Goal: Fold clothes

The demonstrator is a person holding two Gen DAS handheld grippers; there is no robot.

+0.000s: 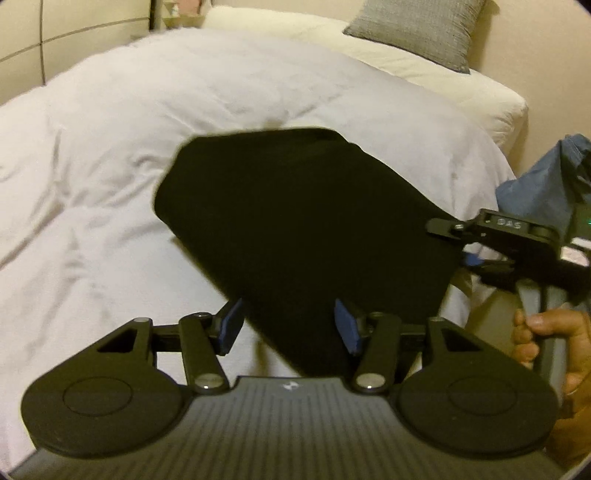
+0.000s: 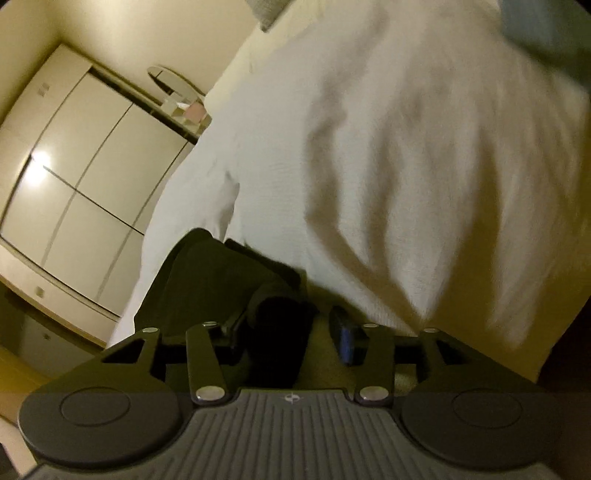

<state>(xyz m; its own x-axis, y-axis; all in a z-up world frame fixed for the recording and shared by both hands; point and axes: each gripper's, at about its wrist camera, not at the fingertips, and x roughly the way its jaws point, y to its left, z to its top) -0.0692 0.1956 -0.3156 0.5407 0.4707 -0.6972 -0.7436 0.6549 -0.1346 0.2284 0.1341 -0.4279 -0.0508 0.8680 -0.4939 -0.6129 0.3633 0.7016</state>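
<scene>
Left wrist view: black garment (image 1: 295, 229) lies folded flat on the white duvet (image 1: 110, 147), near the bed's front edge.
Garment look: dark, roughly oblong, one corner reaching between the left gripper (image 1: 288, 328) pads.
Left gripper: spread, pads clear of the cloth on both sides.
Right gripper (image 1: 458, 240): at the garment's right edge; from its own view a fold lies between its parted fingers (image 2: 345, 339), not pinched.
Room: bare duvet left and behind; pillow (image 1: 417, 33) far back; blue cloth (image 1: 532, 188) at right.
</scene>
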